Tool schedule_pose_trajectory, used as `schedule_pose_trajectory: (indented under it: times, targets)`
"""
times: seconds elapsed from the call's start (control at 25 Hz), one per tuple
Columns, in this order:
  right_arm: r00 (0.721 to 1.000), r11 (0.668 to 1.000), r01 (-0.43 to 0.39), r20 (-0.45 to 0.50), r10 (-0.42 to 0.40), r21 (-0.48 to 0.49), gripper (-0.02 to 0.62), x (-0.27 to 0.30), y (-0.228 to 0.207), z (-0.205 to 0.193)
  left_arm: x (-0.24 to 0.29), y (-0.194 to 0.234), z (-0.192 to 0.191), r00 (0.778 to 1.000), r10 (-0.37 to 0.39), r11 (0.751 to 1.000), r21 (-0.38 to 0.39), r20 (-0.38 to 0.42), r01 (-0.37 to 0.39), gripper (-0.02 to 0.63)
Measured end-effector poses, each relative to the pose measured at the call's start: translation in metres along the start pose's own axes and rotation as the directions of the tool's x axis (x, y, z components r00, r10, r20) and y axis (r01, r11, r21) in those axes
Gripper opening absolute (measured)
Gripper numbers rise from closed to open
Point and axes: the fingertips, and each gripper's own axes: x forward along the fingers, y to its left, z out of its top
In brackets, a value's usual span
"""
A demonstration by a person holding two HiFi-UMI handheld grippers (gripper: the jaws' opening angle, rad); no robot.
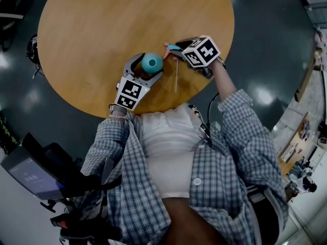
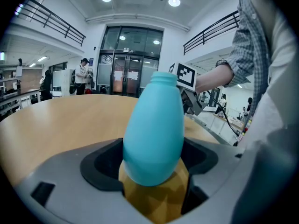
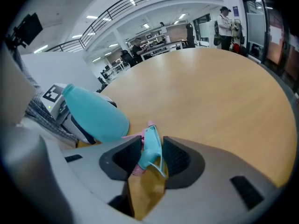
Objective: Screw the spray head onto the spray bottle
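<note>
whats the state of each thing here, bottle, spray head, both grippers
spray bottle: upright, neck open, no head on it
spray head: off the bottle, sitting between the right jaws
left hand-held gripper: shut on the spray bottle, low on its body
right hand-held gripper: jaws partly apart, close on both sides of the spray head; whether the pads press it is unclear

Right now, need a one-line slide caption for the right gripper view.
Right claw gripping the teal-and-pink spray head, the teal bottle close beside it, wooden table beyond.
</note>
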Motion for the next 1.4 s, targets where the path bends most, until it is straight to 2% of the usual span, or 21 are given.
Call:
schedule_pose_trajectory:
  times: [0.16,0.4,0.56,0.72,0.88,1.12,1.4]
  targets:
    - [1.000,1.000,0.013,0.018,-0.013,0.008,0.129,-0.001,0.000,0.001,-0.001,0.001,0.000,1.000,0.002,1.000,-0.001,0.000,-0.002,0.383]
    - [0.986,0.987,0.134,0.109,-0.124,-0.092,0.113,-0.010,0.004,0.004,-0.001,0.002,-0.001,1.000,0.005,1.000,-0.004,-0.009,-0.005,0.383]
    - [0.964,0.967,0.218,0.183,-0.192,-0.133,0.110,-0.018,0.005,0.008,-0.001,0.003,-0.003,1.000,0.007,1.000,-0.005,-0.010,-0.007,0.383]
    - [0.921,0.936,0.318,0.285,-0.267,-0.152,0.110,-0.042,0.004,0.026,0.002,0.006,-0.001,1.000,0.005,1.000,-0.005,-0.010,-0.005,0.383]
    - [0.866,0.900,0.402,0.392,-0.312,-0.172,0.110,-0.070,0.010,0.050,0.001,0.009,-0.007,1.000,0.002,1.000,-0.013,-0.015,-0.002,0.383]
    - [0.760,0.843,0.510,0.549,-0.348,-0.171,0.110,-0.134,0.020,0.098,0.008,0.015,-0.006,1.000,-0.005,1.000,-0.014,-0.017,0.005,0.383]
    - [0.584,0.762,0.630,0.740,-0.335,-0.152,0.111,-0.209,0.047,0.162,0.018,0.023,-0.003,1.000,-0.016,1.000,-0.017,-0.017,0.015,0.383]
